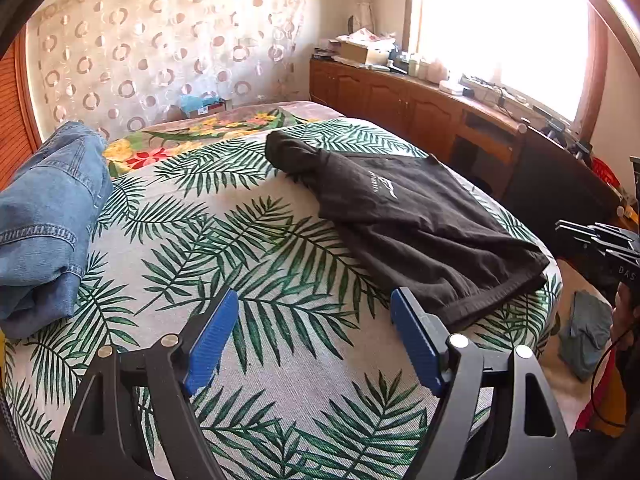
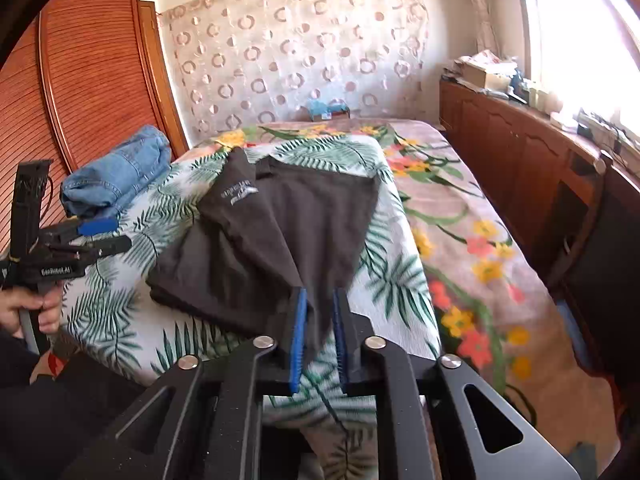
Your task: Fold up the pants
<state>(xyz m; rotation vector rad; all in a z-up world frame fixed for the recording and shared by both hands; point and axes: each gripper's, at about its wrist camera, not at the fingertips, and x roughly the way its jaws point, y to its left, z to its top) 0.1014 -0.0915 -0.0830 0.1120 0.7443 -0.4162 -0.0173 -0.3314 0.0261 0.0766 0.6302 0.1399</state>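
R hand-held gripper [image 2: 319, 322] tilted down, jaws slightly apart round black pants [image 2: 280, 216] hem, L hand-held gripper [image 1: 314, 340] wide open over bed [image 1: 280, 380]

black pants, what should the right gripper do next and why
Probably open the right gripper fully and back off: a corner of the black pants sits between its barely parted pads, and the pants already lie folded on the bed. The left gripper is open, empty.

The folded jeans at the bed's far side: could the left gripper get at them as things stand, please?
Probably yes: the left gripper is open and empty, and only bare leaf-print bedspread lies between it and the jeans.
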